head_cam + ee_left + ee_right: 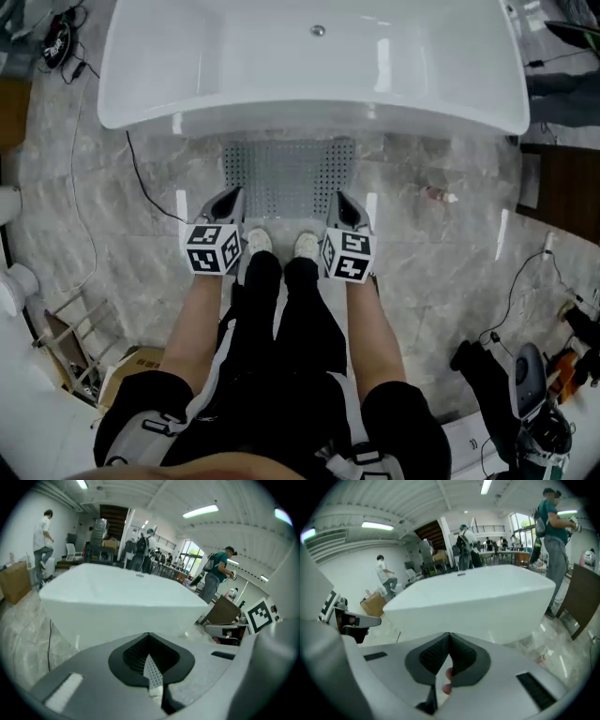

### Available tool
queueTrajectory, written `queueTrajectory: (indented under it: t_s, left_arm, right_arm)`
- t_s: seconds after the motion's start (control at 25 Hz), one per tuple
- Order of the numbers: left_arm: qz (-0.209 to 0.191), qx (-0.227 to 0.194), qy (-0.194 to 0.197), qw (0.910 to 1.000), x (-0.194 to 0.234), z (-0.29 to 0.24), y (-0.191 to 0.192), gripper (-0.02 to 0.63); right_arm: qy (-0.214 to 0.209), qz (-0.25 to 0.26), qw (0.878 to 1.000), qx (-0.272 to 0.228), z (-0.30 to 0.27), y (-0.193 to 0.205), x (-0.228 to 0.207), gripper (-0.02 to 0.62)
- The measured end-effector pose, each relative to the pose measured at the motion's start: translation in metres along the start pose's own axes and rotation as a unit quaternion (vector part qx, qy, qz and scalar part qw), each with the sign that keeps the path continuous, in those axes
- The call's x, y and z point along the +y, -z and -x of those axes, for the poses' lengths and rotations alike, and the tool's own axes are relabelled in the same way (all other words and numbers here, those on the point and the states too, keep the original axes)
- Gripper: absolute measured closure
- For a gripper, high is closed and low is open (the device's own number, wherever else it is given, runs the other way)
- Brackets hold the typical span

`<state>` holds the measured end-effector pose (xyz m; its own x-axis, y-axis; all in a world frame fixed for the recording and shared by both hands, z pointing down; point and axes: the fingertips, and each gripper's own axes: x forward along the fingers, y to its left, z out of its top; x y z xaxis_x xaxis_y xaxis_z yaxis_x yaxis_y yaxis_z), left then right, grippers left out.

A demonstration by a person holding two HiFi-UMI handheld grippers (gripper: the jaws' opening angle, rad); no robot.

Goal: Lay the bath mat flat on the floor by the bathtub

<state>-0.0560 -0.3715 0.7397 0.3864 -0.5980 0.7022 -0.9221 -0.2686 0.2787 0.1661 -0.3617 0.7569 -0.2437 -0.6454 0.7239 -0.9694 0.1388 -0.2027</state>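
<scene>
A translucent grey bath mat (289, 176) dotted with holes stretches between my two grippers, in front of the white bathtub (309, 75). My left gripper (232, 195) is shut on the mat's near left corner; in the left gripper view a perforated strip of mat (153, 672) sticks out between the closed jaws of the left gripper (149, 637). My right gripper (339, 200) is shut on the near right corner, and a thin edge of mat (439, 673) shows between the jaws of the right gripper (449, 638). Whether the mat's far edge touches the floor I cannot tell.
The person's white shoes (259, 241) stand just behind the mat. A black cable (141, 183) runs over the marble floor at the left, a small pink-and-white item (439, 195) lies at the right, and a cardboard box (131, 366) and gear (525, 384) sit nearer. People move beyond the tub.
</scene>
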Motion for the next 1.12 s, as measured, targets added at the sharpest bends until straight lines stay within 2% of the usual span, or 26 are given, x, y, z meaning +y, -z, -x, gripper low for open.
queueTrajectory:
  t_s: [0.12, 0.2, 0.28, 0.36, 0.48, 0.56, 0.6, 0.76, 0.88, 0.96, 1.12]
  left_arm:
    - [-0.012, -0.076, -0.015, 0.9969, -0.022, 0.083, -0.094, 0.603]
    - [-0.018, -0.136, -0.024, 0.9903, -0.029, 0.135, -0.164, 0.603]
    - [-0.030, -0.193, -0.028, 0.9803, -0.036, 0.187, -0.237, 0.603]
    - [-0.049, -0.244, -0.030, 0.9682, -0.049, 0.245, -0.294, 0.603]
    - [-0.083, -0.309, -0.031, 0.9470, -0.081, 0.319, -0.354, 0.603]
    - [-0.110, -0.338, -0.040, 0.9340, -0.102, 0.345, -0.392, 0.603]
    - [-0.120, -0.343, -0.046, 0.9304, -0.111, 0.351, -0.407, 0.603]
    - [-0.127, -0.355, -0.047, 0.9252, -0.141, 0.354, -0.430, 0.603]
    - [-0.135, -0.354, -0.045, 0.9244, -0.152, 0.355, -0.424, 0.603]
    - [-0.135, -0.346, -0.046, 0.9272, -0.147, 0.359, -0.416, 0.603]
    - [-0.130, -0.354, -0.043, 0.9252, -0.123, 0.372, -0.405, 0.603]
  right_arm:
    - [0.015, -0.011, 0.996, -0.087, 0.086, -0.095, 0.024, 0.589]
    - [0.010, -0.012, 0.988, -0.155, 0.135, -0.170, 0.040, 0.589]
    - [0.001, 0.000, 0.974, -0.227, 0.180, -0.247, 0.058, 0.589]
    - [-0.010, 0.009, 0.960, -0.281, 0.231, -0.305, 0.075, 0.589]
    - [-0.036, 0.016, 0.938, -0.345, 0.305, -0.367, 0.091, 0.589]
    - [-0.045, 0.029, 0.923, -0.382, 0.339, -0.405, 0.088, 0.591]
    - [-0.045, 0.033, 0.917, -0.394, 0.350, -0.419, 0.083, 0.591]
    - [-0.036, 0.040, 0.910, -0.410, 0.370, -0.443, 0.060, 0.591]
    - [-0.035, 0.038, 0.914, -0.403, 0.368, -0.434, 0.056, 0.589]
    - [-0.037, 0.032, 0.919, -0.392, 0.365, -0.424, 0.063, 0.591]
    - [-0.038, 0.043, 0.918, -0.393, 0.362, -0.416, 0.095, 0.589]
